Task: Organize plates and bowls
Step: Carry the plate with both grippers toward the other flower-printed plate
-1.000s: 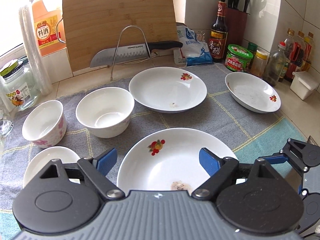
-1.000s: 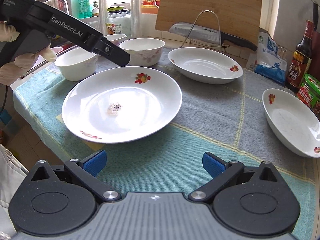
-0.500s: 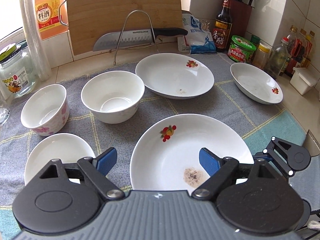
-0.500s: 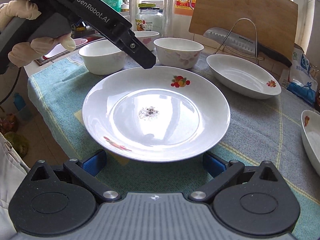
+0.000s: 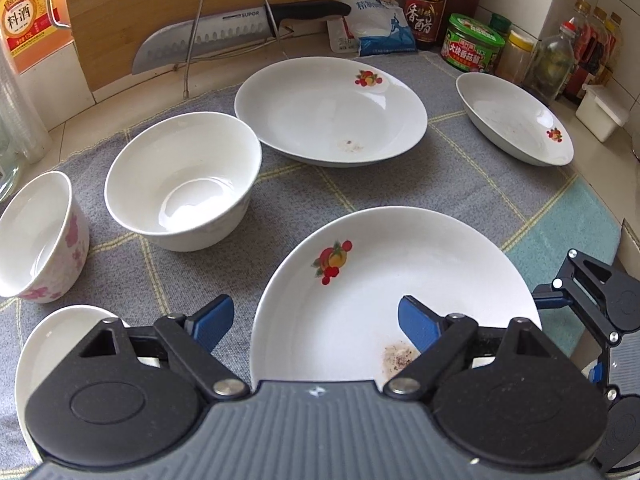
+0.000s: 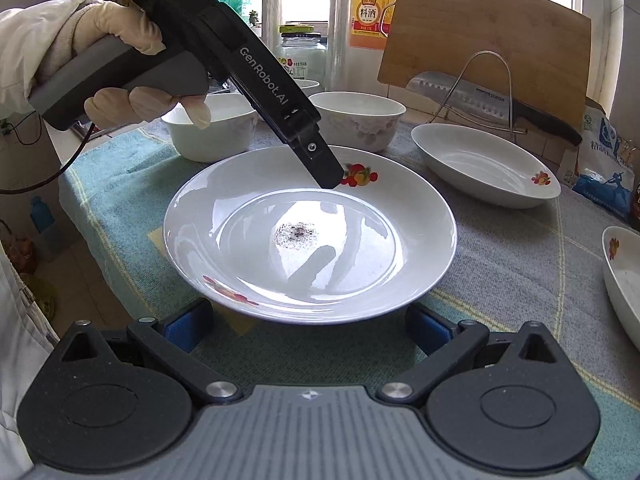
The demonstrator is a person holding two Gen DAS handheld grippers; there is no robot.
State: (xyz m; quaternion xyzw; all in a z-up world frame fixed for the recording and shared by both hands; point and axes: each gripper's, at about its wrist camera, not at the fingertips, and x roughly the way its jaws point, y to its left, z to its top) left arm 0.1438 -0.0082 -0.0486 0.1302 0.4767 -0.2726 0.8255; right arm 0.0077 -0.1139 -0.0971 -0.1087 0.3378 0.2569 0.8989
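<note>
Plates and bowls are all spread out on the checked cloth [image 5: 460, 184] on your counter. Your left gripper [image 5: 316, 320] hangs over the big fruit-print plate [image 5: 400, 280] at the cloth's near edge, fingers wide apart and nothing between the pads; one blue pad [image 5: 416, 324] sits above the plate's inside near the speckled smudge [image 5: 398, 358], the other is off the rim, over bare cloth. Can't tell if anything touches.

Your right gripper [image 6: 308, 330] is low at that same plate's near rim, also spread wide, with the rim between its fingers and partly hiding the pads. No squeeze visible.

Further back: a plain white bowl [image 5: 182, 180] and a pink-flowered bowl [image 5: 40, 236] toward the left edge, a small white dish [image 5: 52, 344] at the near left corner, a deep oval plate [image 5: 332, 112] mid-back and another plate [image 5: 516, 118] by the right edge. Behind the cloth a SUPOR knife [image 5: 224, 36] rests in a wire rack against the bamboo cutting board [image 5: 160, 4].
</note>
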